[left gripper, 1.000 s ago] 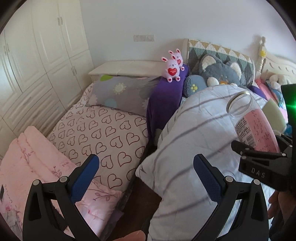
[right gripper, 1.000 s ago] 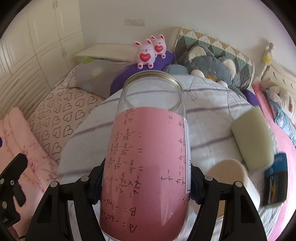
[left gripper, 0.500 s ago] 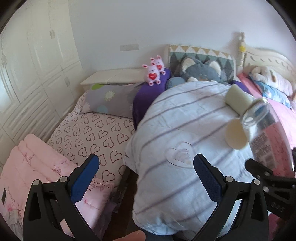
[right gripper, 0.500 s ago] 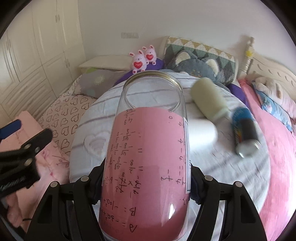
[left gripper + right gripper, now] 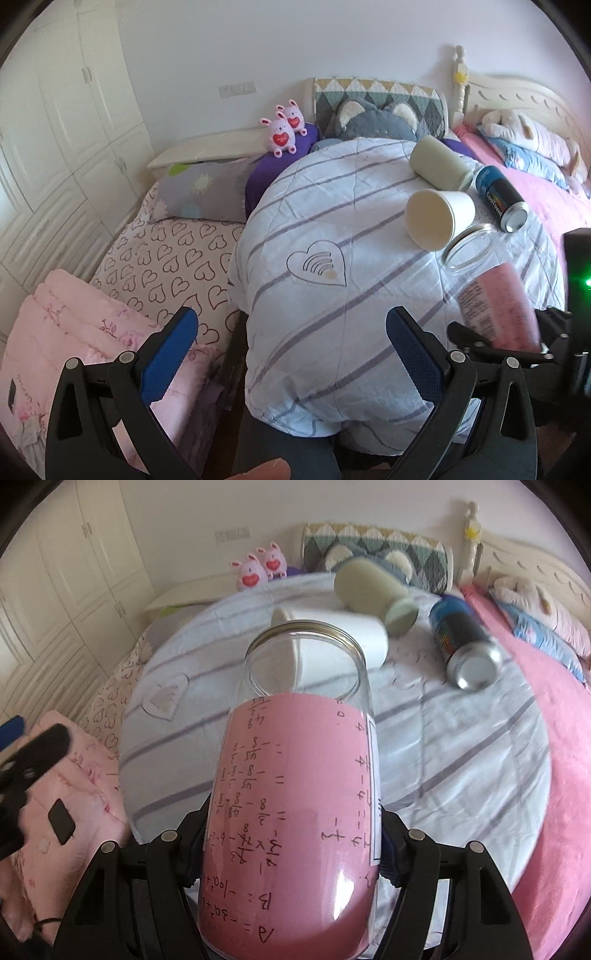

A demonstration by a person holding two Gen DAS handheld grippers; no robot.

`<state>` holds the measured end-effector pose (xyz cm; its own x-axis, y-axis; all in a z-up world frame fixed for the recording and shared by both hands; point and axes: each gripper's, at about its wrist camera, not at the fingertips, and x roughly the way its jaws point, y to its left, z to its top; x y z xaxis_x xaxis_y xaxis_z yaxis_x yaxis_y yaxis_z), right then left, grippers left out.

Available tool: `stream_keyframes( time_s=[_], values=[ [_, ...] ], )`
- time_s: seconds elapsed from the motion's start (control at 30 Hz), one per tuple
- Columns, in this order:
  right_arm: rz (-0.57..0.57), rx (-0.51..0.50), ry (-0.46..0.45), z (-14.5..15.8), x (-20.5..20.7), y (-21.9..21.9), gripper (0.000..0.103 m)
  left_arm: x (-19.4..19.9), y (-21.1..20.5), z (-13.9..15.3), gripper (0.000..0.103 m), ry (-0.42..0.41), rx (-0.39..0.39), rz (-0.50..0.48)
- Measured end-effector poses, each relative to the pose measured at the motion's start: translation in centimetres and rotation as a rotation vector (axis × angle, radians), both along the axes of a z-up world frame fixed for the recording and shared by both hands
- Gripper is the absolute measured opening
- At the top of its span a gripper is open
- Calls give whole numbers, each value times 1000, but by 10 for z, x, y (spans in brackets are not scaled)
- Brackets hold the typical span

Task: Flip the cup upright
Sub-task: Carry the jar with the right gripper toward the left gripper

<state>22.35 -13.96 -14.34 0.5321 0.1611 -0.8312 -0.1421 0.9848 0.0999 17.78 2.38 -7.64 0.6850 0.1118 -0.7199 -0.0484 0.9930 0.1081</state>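
A clear glass cup (image 5: 295, 794) lined with pink paper is gripped by my right gripper (image 5: 291, 845), which is shut on its lower body. It tilts forward, mouth pointing away, above the round striped table (image 5: 461, 775). In the left wrist view the same cup (image 5: 495, 295) shows at the right, held above the table's right part. My left gripper (image 5: 291, 343) is open and empty, hovering over the table's near left edge (image 5: 295, 369).
A white paper cup (image 5: 439, 218), a pale green bottle (image 5: 439, 166) and a blue can (image 5: 500, 197) lie on their sides at the table's far right. Beds with pillows and plush toys (image 5: 284, 127) surround the table. White wardrobes (image 5: 55, 110) stand at left.
Both grippers have pulled back and risen, so more of the table shows. The cup stays in my right gripper, and the lying paper cup, bottle and can have come into fuller view.
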Motion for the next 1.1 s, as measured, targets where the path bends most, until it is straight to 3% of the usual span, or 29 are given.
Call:
stream_keyframes(
  time_s=[0.1, 0.13, 0.4, 0.83, 1.1],
  values=[
    [3, -15, 20, -9, 5, 4, 73, -2, 2, -2, 103, 9, 0, 11],
    [9, -17, 21, -11, 5, 5, 82, -4, 2, -3, 103, 12, -1, 13],
    [20, 24, -51, 14, -21, -3, 82, -21, -2, 4, 103, 6, -4, 20],
    [-107, 125, -282, 70, -143, -53, 82, -92, -31, 32, 103, -52, 31, -42],
    [-163, 145, -283, 63, -184, -67, 82, -133, -43, 32, 103, -56, 8, -63]
  ],
)
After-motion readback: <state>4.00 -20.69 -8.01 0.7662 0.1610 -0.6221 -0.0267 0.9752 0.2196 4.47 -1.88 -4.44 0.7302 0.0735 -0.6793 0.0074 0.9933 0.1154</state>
